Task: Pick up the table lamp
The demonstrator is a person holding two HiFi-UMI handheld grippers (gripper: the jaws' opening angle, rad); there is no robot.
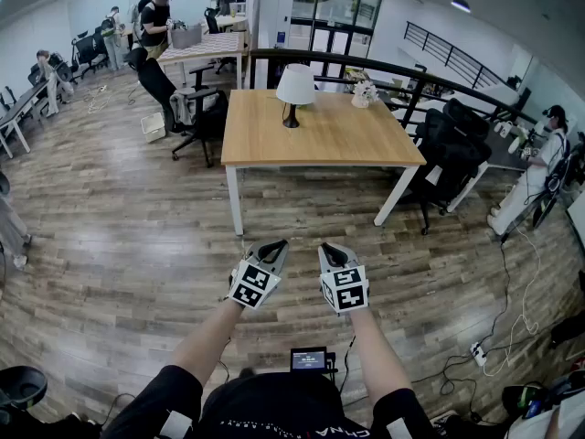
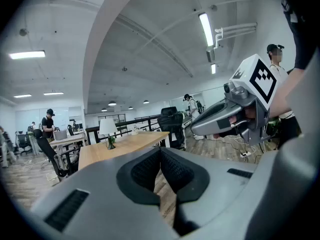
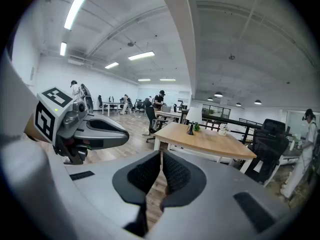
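The left tool (image 1: 272,247) and right tool (image 1: 331,251) are held clenched, empty; the table lamp (image 1: 295,84) is set on the worktop (image 1: 343,137).

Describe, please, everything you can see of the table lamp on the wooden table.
The table lamp has a white, tapered shade on a slim dark stem with a small round dark base. It stands upright toward the far left part of the wooden table, touching only the tabletop.
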